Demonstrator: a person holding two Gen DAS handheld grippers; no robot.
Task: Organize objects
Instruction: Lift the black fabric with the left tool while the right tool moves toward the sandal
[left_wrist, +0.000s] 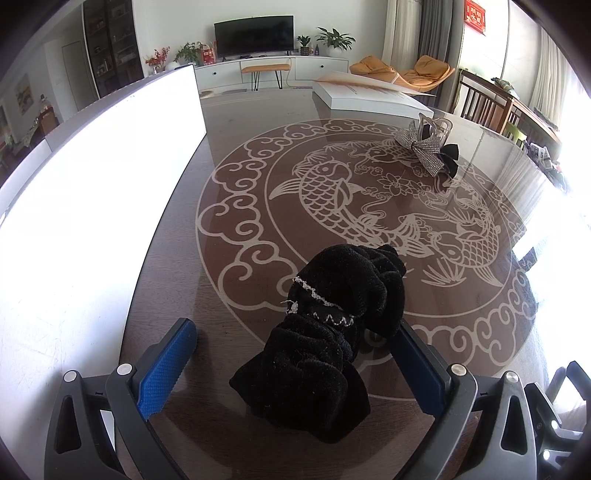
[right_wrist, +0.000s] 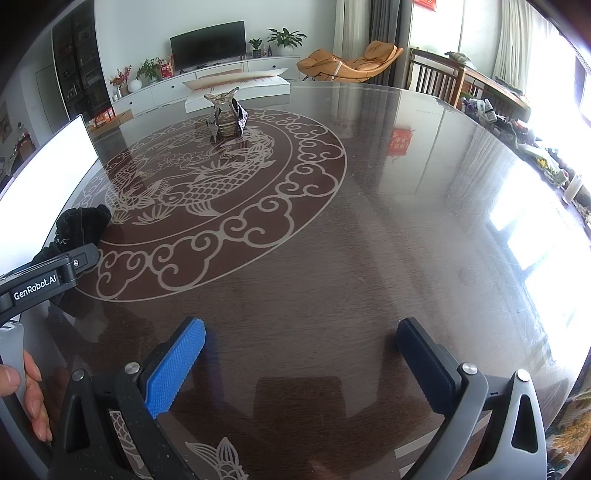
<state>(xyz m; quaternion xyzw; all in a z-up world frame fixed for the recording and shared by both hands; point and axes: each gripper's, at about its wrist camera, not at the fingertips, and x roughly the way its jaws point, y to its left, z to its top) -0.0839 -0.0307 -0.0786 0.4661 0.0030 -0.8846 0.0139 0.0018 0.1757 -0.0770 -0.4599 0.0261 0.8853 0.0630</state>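
Right now your left gripper (left_wrist: 291, 363) has its jaws spread wide, with the black velvet scrunchie (left_wrist: 325, 332) lying on the counter (left_wrist: 240, 147) between the blue pads. The scrunchie presses against the right-hand pad and sits well clear of the left-hand one, so nothing is clamped. A thin beaded trim crosses its middle. Your right gripper (right_wrist: 301, 363) is likewise spread apart and holds nothing, hovering over bare dark wood near the counter's edge. From that side you can see the scrunchie (right_wrist: 79, 225) at far left, behind the left gripper's body. Farther out, the rhinestone bow hair clip (left_wrist: 430, 142) rests on the fish medallion (left_wrist: 369, 206), well apart from the scrunchie. Beyond it a white book (left_wrist: 369, 98) lies at the far rim.
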